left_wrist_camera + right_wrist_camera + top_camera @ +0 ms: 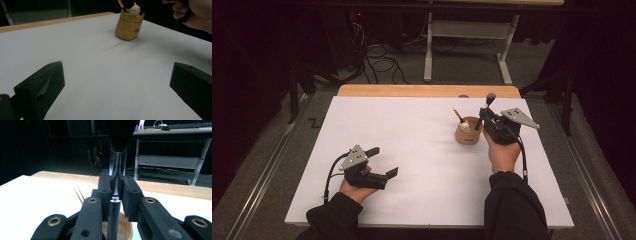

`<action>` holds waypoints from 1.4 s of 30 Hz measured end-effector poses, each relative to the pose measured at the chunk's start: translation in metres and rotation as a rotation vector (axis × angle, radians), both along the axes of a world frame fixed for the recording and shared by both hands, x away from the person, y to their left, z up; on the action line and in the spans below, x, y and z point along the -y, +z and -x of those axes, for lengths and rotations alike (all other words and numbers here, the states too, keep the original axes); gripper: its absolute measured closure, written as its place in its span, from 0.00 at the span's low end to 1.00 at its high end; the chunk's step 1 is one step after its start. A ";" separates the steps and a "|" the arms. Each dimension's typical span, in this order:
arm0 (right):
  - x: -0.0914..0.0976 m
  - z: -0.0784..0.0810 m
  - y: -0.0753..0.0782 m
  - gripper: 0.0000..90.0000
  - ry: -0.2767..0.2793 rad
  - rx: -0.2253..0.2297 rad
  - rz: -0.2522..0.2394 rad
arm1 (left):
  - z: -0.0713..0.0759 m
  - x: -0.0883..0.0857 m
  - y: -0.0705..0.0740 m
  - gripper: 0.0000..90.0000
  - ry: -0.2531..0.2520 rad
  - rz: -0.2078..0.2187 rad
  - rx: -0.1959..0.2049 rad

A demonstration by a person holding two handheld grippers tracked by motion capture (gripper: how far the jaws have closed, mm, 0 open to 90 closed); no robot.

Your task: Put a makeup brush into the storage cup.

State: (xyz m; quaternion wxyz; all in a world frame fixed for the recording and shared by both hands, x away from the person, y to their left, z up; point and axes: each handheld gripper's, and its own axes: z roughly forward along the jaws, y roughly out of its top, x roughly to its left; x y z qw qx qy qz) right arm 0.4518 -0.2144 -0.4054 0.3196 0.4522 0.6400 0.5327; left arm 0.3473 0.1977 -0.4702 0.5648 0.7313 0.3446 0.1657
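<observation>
room dark | floor grey carpet, cables | white-legged desk

Matt white paper-like sheet over a pale wooden table, smooth and unmarked. Wooden holder, tan and dull outside, pale grain inside, with a small matt cream figure at its rim; brush with a glossy black handle, a bright mirror-like metal ferrule and soft dark bristles. Matt black plastic on the right gripper and left gripper, brass-coloured rivets, dull grey metal plate.
</observation>
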 end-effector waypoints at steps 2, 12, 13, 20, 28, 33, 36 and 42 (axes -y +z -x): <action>0.000 -0.001 -0.001 0.88 0.001 -0.003 0.005 | 0.000 0.000 0.000 0.00 0.000 0.000 0.000; -0.002 -0.006 -0.008 0.88 0.004 -0.029 0.016 | 0.000 0.000 0.000 0.00 0.001 0.002 0.002; -0.003 -0.006 -0.008 0.88 0.005 -0.035 0.015 | 0.000 0.000 0.000 0.00 0.001 0.001 0.002; -0.007 -0.007 -0.013 0.88 0.013 -0.053 0.036 | 0.000 -0.001 0.000 0.00 0.002 0.003 0.002; -0.009 -0.011 -0.019 0.76 0.013 -0.091 0.045 | 0.000 -0.002 0.001 0.00 0.002 0.004 0.002; -0.004 -0.012 -0.020 0.47 -0.016 -0.113 -0.004 | 0.000 -0.002 0.000 0.00 0.000 0.004 -0.001; -0.001 -0.011 -0.020 0.44 -0.023 -0.123 -0.014 | 0.000 -0.002 0.000 0.00 -0.002 0.004 0.000; 0.002 -0.009 -0.018 0.44 -0.018 -0.123 -0.008 | 0.000 -0.001 0.000 0.00 -0.001 0.005 -0.001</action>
